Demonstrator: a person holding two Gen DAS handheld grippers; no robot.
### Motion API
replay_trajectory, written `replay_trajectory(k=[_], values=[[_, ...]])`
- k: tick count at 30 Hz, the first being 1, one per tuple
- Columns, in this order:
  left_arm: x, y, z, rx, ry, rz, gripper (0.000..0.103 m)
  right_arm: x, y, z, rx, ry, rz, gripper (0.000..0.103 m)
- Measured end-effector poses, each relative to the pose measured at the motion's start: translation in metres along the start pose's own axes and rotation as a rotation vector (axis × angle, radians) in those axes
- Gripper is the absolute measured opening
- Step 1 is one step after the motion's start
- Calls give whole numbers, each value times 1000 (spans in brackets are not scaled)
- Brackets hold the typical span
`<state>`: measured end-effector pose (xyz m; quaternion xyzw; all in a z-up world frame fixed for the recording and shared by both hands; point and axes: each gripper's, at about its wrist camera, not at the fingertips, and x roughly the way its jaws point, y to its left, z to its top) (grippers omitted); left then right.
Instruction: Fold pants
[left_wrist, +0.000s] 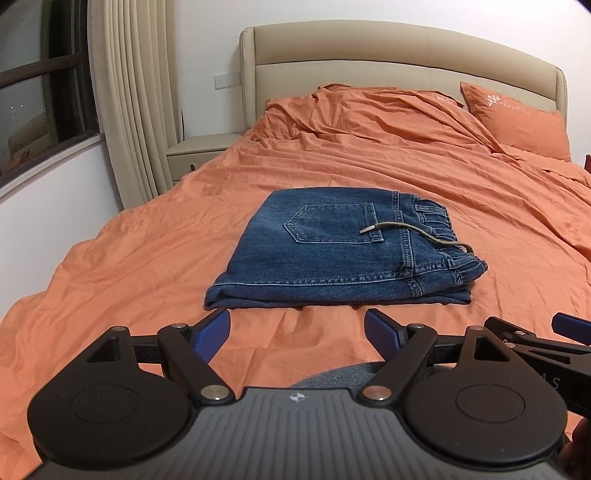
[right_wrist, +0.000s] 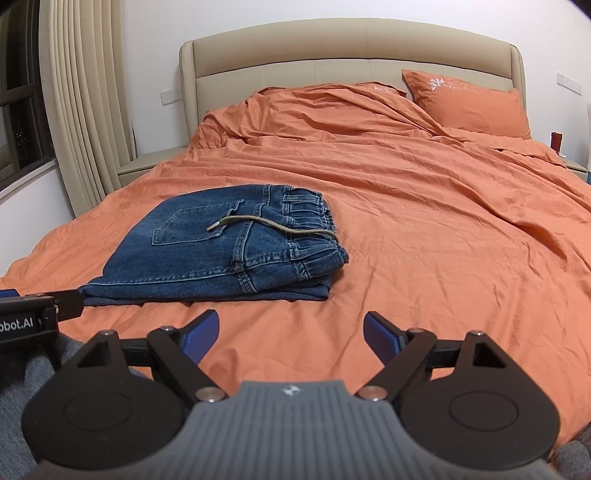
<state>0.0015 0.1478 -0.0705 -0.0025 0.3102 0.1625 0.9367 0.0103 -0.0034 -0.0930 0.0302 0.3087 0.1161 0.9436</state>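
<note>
Both pairs of jaws stand spread wide and hold nothing. My left gripper (left_wrist: 297, 334) hovers just short of the near edge of the pants (left_wrist: 343, 251); my right gripper (right_wrist: 291, 338) hovers beside it, to the right, with the pants (right_wrist: 225, 247) ahead and left of it.

The pants are blue denim, already folded into a compact stacked rectangle. They lie flat on the orange bedsheet (left_wrist: 129, 266), in the near half of the bed. The elastic waistband (left_wrist: 436, 221) sits at the right end; a back pocket faces up. A tan drawstring (left_wrist: 410, 230) trails loose across the top layer.

Handling judgement:
1. Denim of this thickness is probably moderately heavy and limp, with some body at the seams.
2. The stacked layers are likely to slide apart if I lift only the top one.
3. The surface should not be slippery against my ribbed blue pads (left_wrist: 212, 338).
4. Best hold: pinch all layers at the near folded edge, one gripper toward each corner.
5. Avoid the drawstring; it would pull free rather than carry the stack.

Beyond the pants, a rumpled duvet, an orange pillow (left_wrist: 517, 122) and a beige headboard (left_wrist: 388, 48) occupy the far end.
</note>
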Motion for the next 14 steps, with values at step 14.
replay_trajectory(k=[14], values=[[0, 2, 1, 1, -4, -7, 95, 0, 1, 0, 0, 2, 0, 82]])
